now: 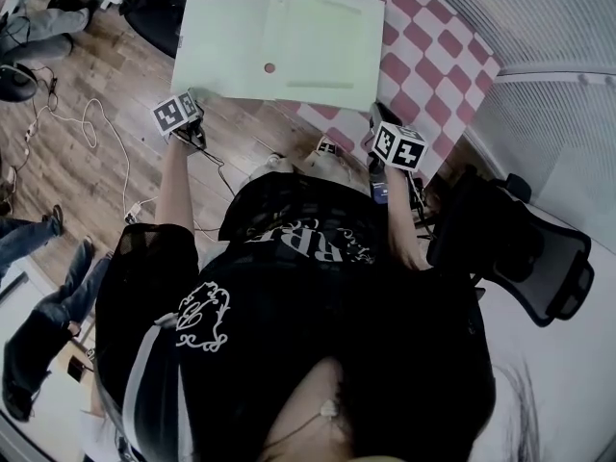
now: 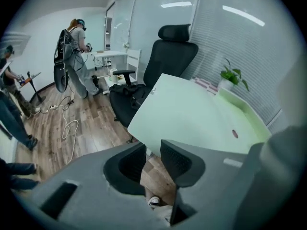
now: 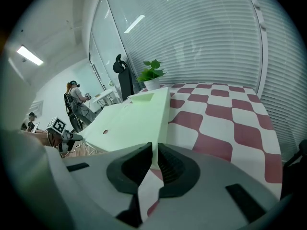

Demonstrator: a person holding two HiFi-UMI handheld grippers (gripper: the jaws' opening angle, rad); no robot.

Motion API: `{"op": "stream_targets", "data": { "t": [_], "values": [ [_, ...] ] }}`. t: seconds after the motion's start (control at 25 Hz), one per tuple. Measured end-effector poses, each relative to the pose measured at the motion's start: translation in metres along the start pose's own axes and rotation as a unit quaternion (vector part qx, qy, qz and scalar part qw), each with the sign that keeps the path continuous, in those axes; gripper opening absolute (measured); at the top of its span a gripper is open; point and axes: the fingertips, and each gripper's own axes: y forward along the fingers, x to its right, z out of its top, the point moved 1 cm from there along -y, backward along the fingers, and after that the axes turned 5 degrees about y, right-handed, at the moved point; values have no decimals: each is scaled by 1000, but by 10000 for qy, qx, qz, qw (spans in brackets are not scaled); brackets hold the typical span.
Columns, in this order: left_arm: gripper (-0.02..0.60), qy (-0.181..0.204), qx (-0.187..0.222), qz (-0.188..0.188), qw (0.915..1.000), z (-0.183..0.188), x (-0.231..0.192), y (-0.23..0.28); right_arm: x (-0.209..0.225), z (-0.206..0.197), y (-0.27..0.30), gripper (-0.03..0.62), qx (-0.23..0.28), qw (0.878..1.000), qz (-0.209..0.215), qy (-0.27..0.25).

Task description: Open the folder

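Note:
The pale green folder [image 1: 279, 46] lies spread open on the red-and-white checked table [image 1: 433, 56], its left cover jutting past the table's left edge. My left gripper [image 1: 195, 101] sits just below that overhanging cover's front corner. In the left gripper view the jaws [image 2: 153, 146] stand apart with nothing between them, and the folder [image 2: 192, 114] is just beyond the tips. My right gripper [image 1: 377, 118] is at the folder's front right corner. In the right gripper view its jaws [image 3: 154, 150] are shut on the corner of the folder [image 3: 134, 119].
A black office chair [image 1: 520, 248] stands to my right and another [image 2: 163, 66] beyond the folder's left side. White cables [image 1: 96, 123] trail over the wooden floor on the left, where several people stand. A potted plant [image 3: 152, 73] sits at the table's far end.

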Motion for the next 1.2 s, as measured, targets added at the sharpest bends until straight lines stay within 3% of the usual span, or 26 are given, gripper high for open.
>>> {"op": "stream_targets", "data": {
  "t": [0.2,0.44,0.68,0.88,1.2],
  "values": [
    [107,-453,-111,109,9988,-5,-2,8,0,0,-1,41,85,9998,-150,-133],
    [148,-578,618,-338,9958,13,-5,-23,-6,5,-8,43,180,9991,-172,-350],
    [212,229,1255,-899,9878,39,7,-67,-24,29,-27,43,665,9978,70,-22],
    [216,347,1717,-1498,9731,54,35,-106,-49,55,-49,43,1214,9908,495,340],
    [215,1262,1780,-2157,9518,44,85,-143,-97,58,-77,41,1614,9828,833,347]
  ]
}}
